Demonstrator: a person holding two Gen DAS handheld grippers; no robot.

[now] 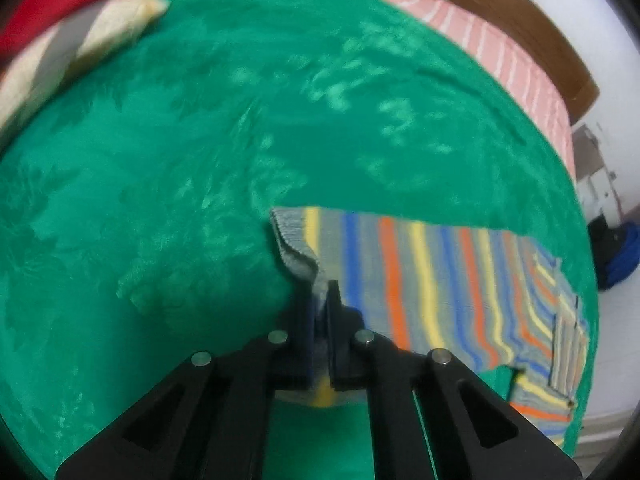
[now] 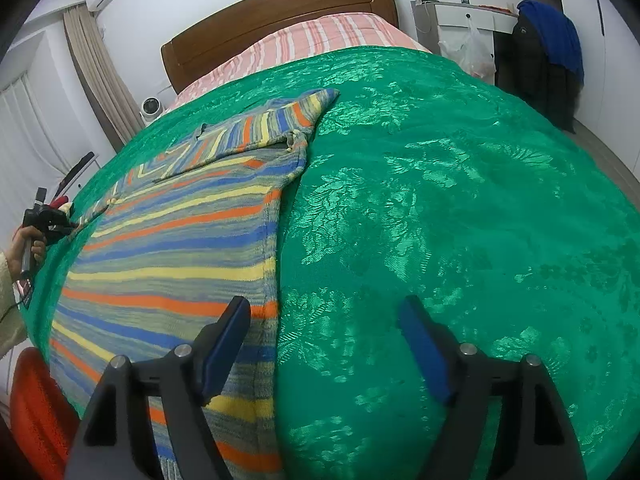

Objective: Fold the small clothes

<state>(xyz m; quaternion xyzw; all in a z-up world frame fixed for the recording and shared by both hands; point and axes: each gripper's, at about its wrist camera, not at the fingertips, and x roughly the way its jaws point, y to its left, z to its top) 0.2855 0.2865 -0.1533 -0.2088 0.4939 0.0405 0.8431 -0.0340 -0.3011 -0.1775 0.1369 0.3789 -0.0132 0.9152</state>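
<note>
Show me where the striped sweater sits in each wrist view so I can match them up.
Left wrist: striped sweater lies lower right, its grey cuff pinched in the shut left gripper.
Right wrist: striped sweater fills the left half, under the open right gripper's left finger.
Shared landmark: the green bedspread.

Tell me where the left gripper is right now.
Left gripper is shut on the striped sweater's sleeve cuff, over the green bedspread.

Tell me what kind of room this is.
A bedroom, most likely: a bed with a wooden headboard, covered by a green bedspread, with curtains by the window.
</note>
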